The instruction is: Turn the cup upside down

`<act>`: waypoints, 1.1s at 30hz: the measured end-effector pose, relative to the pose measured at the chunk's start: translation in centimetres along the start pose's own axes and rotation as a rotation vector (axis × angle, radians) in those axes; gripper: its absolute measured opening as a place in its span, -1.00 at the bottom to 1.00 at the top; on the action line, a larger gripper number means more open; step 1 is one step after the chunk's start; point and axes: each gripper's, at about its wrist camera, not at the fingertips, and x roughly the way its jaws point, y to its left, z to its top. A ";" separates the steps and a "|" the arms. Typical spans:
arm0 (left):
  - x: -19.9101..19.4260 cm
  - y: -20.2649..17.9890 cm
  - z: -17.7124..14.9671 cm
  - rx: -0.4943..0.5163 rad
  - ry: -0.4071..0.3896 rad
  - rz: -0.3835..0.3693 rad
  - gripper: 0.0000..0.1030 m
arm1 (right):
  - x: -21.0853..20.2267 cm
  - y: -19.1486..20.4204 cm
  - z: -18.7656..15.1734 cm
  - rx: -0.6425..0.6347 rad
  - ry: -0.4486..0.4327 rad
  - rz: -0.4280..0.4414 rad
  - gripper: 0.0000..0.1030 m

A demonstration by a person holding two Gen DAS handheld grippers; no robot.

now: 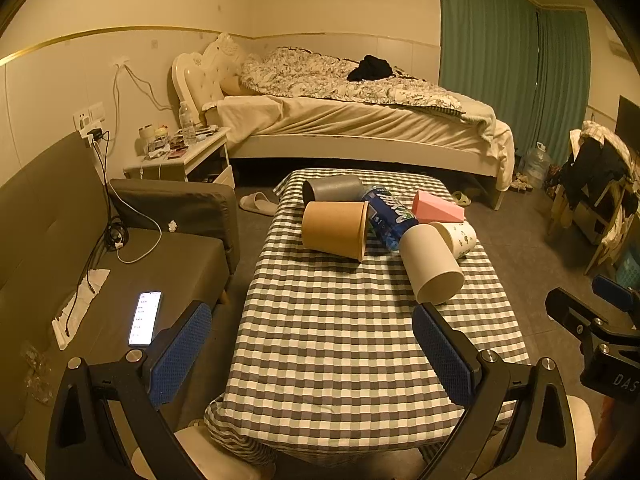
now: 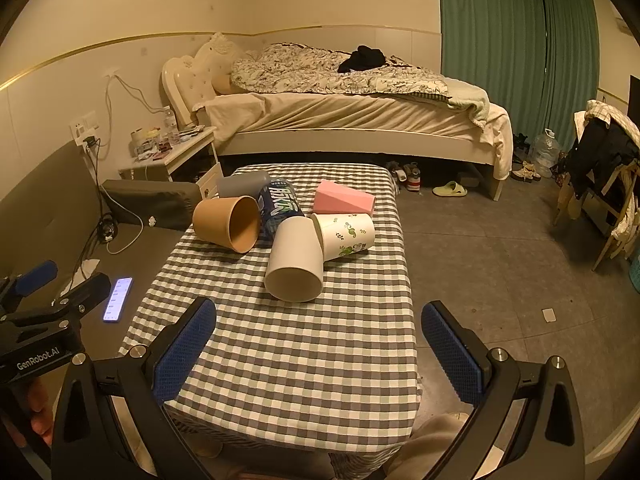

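White cup [image 2: 294,265] on its side at frame centre, above my right tongs [image 2: 318,346], both tongs wide and empty, left tongs [image 1: 312,350] low, grey cup [image 2: 244,185] half hidden behind brown cup [image 2: 228,223].

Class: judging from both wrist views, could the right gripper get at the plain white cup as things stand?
Probably yes. The right gripper is open, and the white cup lies on its side nearest it, mouth toward it, with only bare tablecloth between. The floral cup touching its far side might be nudged.

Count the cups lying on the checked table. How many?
5, all on their sides: grey cup rearmost, brown cup left, plain white cup nearest, leaf-print cup right, pink cup behind it.
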 end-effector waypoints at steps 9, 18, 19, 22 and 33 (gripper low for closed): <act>0.0 0.0 -0.1 0.001 0.000 0.000 1.00 | -0.1 0.1 -0.1 -0.001 0.002 0.001 0.99; 0.0 -0.1 -0.1 -0.001 0.001 -0.002 1.00 | 0.0 0.3 -0.3 -0.004 0.005 0.007 0.99; 0.0 -0.1 -0.1 0.000 0.001 -0.001 1.00 | 0.0 0.3 -0.3 -0.004 0.005 0.006 0.99; 0.0 0.0 -0.1 0.001 0.000 -0.001 1.00 | 0.0 0.4 -0.4 -0.003 0.006 0.007 0.99; 0.0 0.0 0.0 0.001 0.002 0.000 1.00 | 0.1 0.3 -0.4 -0.003 0.008 0.009 0.99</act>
